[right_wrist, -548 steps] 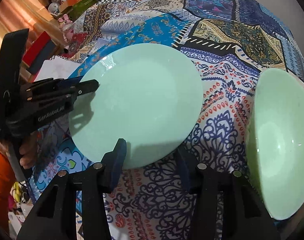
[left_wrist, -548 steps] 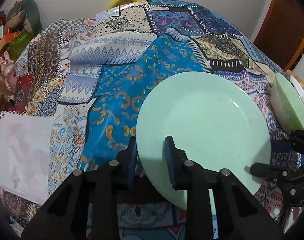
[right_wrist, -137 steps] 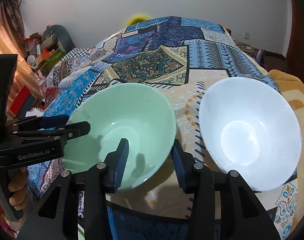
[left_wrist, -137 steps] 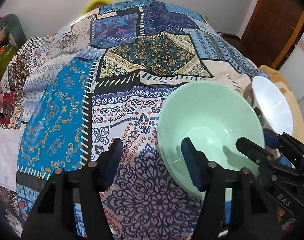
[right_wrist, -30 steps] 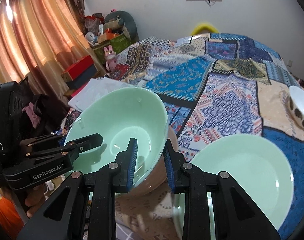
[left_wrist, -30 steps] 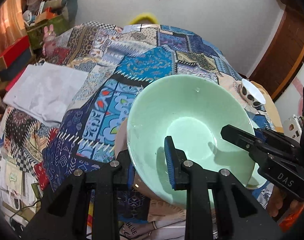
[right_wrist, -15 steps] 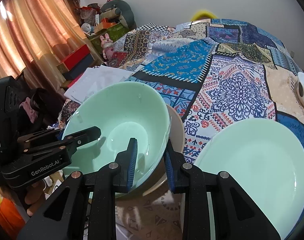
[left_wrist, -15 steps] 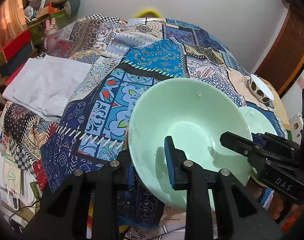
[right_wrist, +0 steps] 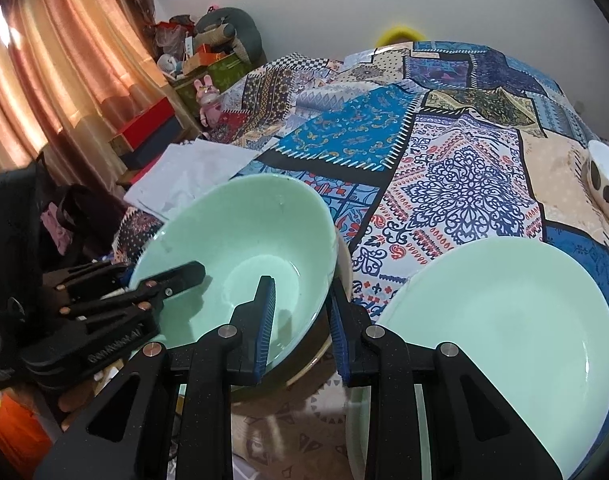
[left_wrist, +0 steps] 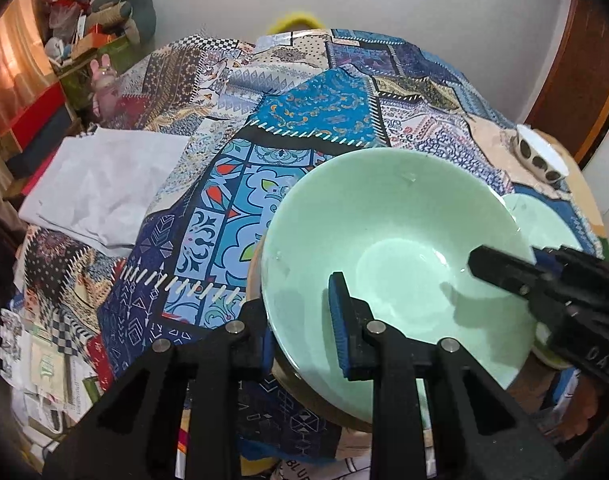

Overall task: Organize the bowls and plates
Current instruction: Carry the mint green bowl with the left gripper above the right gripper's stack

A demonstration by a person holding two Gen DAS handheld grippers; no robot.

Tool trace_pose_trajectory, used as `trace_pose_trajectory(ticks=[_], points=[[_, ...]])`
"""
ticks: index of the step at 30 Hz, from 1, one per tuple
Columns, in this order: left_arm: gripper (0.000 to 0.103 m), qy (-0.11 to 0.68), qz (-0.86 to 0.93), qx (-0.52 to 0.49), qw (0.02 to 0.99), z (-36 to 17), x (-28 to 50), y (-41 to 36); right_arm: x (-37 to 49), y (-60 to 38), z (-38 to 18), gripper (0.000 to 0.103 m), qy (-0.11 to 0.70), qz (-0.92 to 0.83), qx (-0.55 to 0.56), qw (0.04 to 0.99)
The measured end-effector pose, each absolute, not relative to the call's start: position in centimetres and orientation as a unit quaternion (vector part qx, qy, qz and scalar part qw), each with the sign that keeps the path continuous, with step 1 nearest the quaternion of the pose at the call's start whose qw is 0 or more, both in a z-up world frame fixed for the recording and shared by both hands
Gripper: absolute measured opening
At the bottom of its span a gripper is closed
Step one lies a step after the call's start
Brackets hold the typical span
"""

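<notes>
Both grippers have the mint-green bowl [left_wrist: 392, 240] between them. The left gripper [left_wrist: 300, 320] grasps the bowl's near rim: one finger is outside the wall, the other finger [left_wrist: 340, 320] with its blue pad is inside the basin. The right gripper [right_wrist: 300, 316] is clamped on the opposite side of the rim, its blue-padded fingers [right_wrist: 264, 320] pinching the wall from inside and outside.

The bowl tilts a little and sits in a tan bowl [right_wrist: 344, 264], of which only a strip of rim peeks out beneath the green one; whether the two are fully touching cannot be told.

Just beside the mint-green bowl, on its side toward the right gripper, lies a mint-green plate [right_wrist: 504, 320] flat on the patchwork quilt [right_wrist: 444, 168]. Further beyond the plate, near the quilt's edge, rests a white bowl with dark spots [right_wrist: 604, 188].

On the mint-green bowl's other side, a pale folded cloth [left_wrist: 100, 184] lies on the quilt. Far behind the bowl, by the wall, are boxes and a pink rabbit toy [right_wrist: 208, 96], beside orange curtains [right_wrist: 56, 60].
</notes>
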State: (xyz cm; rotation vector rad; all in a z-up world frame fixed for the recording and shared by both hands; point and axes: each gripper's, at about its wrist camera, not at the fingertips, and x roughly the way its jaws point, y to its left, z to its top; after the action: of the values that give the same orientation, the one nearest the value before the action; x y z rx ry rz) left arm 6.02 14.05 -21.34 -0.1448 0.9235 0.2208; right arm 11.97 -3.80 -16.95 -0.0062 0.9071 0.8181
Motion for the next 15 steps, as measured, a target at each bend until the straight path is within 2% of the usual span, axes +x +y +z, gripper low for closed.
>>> trace_pose_trajectory(ticks=[5, 15], points=[[0.025, 0.448, 0.115, -0.034, 0.886, -21.6, 6.4, 13.2, 12.3, -4.4, -16.9, 0.025, 0.428, 0.384, 0.013, 0.819], [0.026, 0.455, 0.120, -0.049, 0.881, -20.9, 6.8, 13.4, 12.7, -6.6, -16.4, 0.027, 0.419, 0.373, 0.029, 0.828]])
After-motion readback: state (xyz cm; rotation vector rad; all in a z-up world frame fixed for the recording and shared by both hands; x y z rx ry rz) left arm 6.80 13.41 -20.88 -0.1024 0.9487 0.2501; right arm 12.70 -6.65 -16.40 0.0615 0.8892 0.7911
